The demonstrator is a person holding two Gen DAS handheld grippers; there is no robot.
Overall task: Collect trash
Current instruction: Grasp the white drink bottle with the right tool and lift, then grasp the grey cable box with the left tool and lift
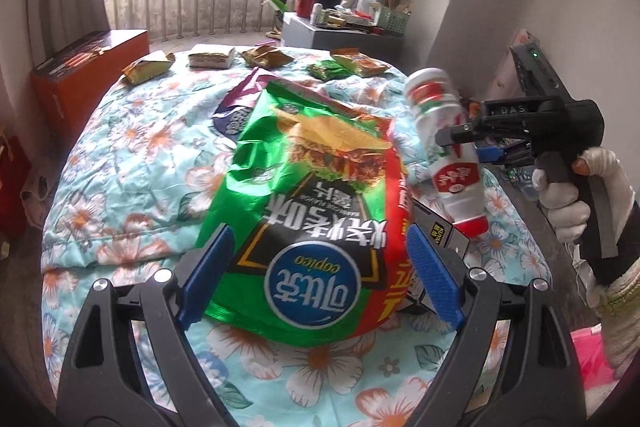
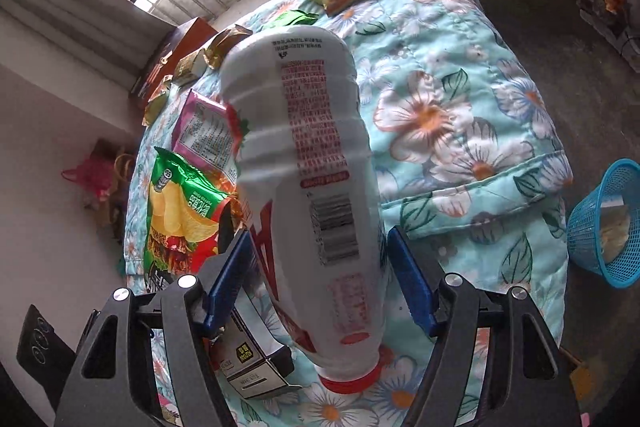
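A green and red chip bag [image 1: 304,187] lies lengthwise between the blue pads of my left gripper [image 1: 316,259], which is shut on its near end just above the flowered quilt [image 1: 132,163]. The same chip bag [image 2: 180,203] shows at the left of the right wrist view. My right gripper [image 2: 320,259] is shut on a white bottle [image 2: 312,147] with red print, cap end towards the camera. In the left wrist view the bottle [image 1: 456,179] hangs over the bed's right side in the right gripper [image 1: 452,137], held by a gloved hand [image 1: 568,195].
A purple snack bag [image 1: 240,99] lies behind the chip bag. A black and white carton [image 2: 248,367] sits under the bottle. Several wrappers [image 1: 264,57] line the bed's far end. A blue mesh basket [image 2: 604,223] stands on the floor right of the bed. An orange box [image 1: 80,75] stands left.
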